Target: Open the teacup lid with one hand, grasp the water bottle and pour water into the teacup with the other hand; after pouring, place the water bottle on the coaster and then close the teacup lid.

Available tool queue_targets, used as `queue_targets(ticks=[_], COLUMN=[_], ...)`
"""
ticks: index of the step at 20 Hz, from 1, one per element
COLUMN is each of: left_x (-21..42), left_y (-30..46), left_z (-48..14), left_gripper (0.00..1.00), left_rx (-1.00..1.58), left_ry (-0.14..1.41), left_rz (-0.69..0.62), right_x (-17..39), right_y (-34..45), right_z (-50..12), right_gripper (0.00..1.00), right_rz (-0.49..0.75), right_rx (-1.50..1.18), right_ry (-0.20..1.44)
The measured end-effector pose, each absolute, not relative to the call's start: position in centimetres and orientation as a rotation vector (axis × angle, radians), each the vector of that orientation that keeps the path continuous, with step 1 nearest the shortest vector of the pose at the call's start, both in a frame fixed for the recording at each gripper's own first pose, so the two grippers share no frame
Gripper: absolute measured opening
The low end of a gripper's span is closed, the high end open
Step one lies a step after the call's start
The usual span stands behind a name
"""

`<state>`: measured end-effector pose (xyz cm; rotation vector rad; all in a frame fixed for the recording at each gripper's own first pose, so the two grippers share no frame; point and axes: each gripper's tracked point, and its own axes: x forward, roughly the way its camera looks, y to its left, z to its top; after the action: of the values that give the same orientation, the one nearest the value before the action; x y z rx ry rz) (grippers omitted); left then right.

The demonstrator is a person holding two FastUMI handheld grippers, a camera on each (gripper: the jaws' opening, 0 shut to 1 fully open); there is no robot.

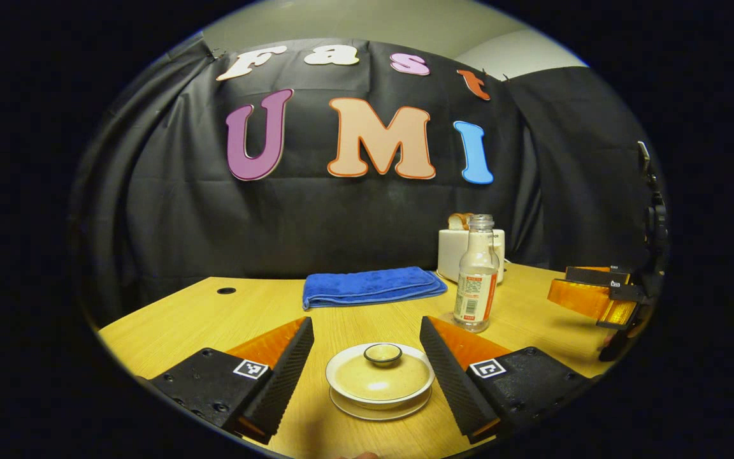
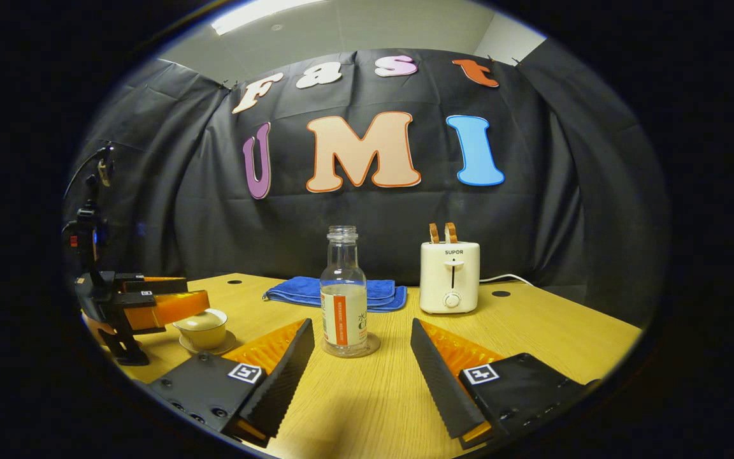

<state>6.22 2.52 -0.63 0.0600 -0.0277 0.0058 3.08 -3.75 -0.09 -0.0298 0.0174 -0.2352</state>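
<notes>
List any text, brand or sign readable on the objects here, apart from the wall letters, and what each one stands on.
"SUPOR": on the front of the toaster.
Water bottle label: printed text, too small and blurred to read.
Square black-and-white marker tags on the left gripper and the right gripper: patterns, no words.

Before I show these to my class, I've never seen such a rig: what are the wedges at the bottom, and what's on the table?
The wedges are the open fingers of two hand-held grippers, each carrying its own camera. The left gripper faces a lidded teacup on a saucer. The right gripper faces an uncapped water bottle standing on a coaster. Also on the wooden table: a blue towel and a toaster. Nothing is held.
</notes>
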Motion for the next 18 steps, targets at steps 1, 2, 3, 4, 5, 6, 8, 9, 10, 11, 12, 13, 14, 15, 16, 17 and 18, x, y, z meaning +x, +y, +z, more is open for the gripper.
queue_targets(ticks=[1, 2, 3, 4, 5, 6, 8, 9, 10, 11, 12, 13, 14, 15, 16, 17, 18], left_x=[6.2, 6.0, 5.7, 5.4, 5.0, 4.6, 3.4, 2.7, 2.0, 1.3, 0.7, 0.4, 0.2, 0.1, 0.1, 0.2, 0.2], left_y=[2.8, 2.9, 3.2, 3.5, 4.0, 4.8, 6.3, 7.3, 8.2, 9.1, 9.6, 9.7, 9.7, 9.8, 9.8, 9.8, 9.8], left_z=[-0.9, -0.7, -0.9, -0.9, -0.8, -0.8, -0.6, -0.6, -0.5, -0.5, -0.5, -0.5, -0.4, -0.5, -0.5, -0.6, -0.5], left_gripper=[0.98, 0.98, 0.98, 0.98, 0.99, 0.98, 0.98, 0.99, 0.98, 0.98, 0.98, 0.98, 0.98, 0.97, 0.97, 0.97, 0.97], left_rx=[0.060, 0.058, 0.058, 0.057, 0.059, 0.059, 0.061, 0.060, 0.063, 0.061, 0.060, 0.062, 0.062, 0.061, 0.061, 0.058, 0.061], left_ry=[-0.020, -0.023, -0.024, -0.025, -0.025, -0.026, -0.030, -0.029, -0.035, -0.033, -0.034, -0.036, -0.036, -0.036, -0.032, -0.032, -0.033], left_rz=[0.021, 0.030, 0.042, 0.055, 0.075, 0.101, 0.159, 0.195, 0.233, 0.266, 0.287, 0.298, 0.303, 0.303, 0.303, 0.303, 0.303], right_x=[3.2, 3.2, 3.2, 3.1, 3.0, 3.0, 2.6, 2.5, 2.4, 2.3, 2.0, 1.8, 1.6, 1.5, 1.4, 1.3, 1.3], right_y=[-3.8, -3.8, -3.8, -3.9, -4.1, -4.4, -5.2, -5.6, -5.9, -6.2, -6.6, -6.9, -7.3, -7.6, -7.8, -7.9, -7.8], right_z=[0.0, -0.1, -0.1, -0.1, 0.0, 0.0, 0.0, 0.1, 0.1, 0.2, 0.2, 0.2, 0.2, 0.3, 0.3, 0.3, 0.3], right_gripper=[0.98, 0.98, 0.98, 0.97, 0.97, 0.98, 0.98, 0.94, 0.94, 0.94, 0.98, 0.94, 0.98, 0.98, 0.98, 0.98, 0.98], right_rz=[-0.236, -0.236, -0.237, -0.240, -0.249, -0.262, -0.299, -0.320, -0.338, -0.356, -0.375, -0.393, -0.410, -0.426, -0.437, -0.442, -0.441], right_rx=[-0.030, -0.030, -0.030, -0.030, -0.031, -0.031, -0.034, -0.035, -0.036, -0.037, -0.038, -0.039, -0.040, -0.041, -0.041, -0.041, -0.042], right_ry=[0.018, 0.018, 0.018, 0.017, 0.017, 0.016, 0.015, 0.013, 0.013, 0.011, 0.011, 0.009, 0.008, 0.007, 0.007, 0.007, 0.007])
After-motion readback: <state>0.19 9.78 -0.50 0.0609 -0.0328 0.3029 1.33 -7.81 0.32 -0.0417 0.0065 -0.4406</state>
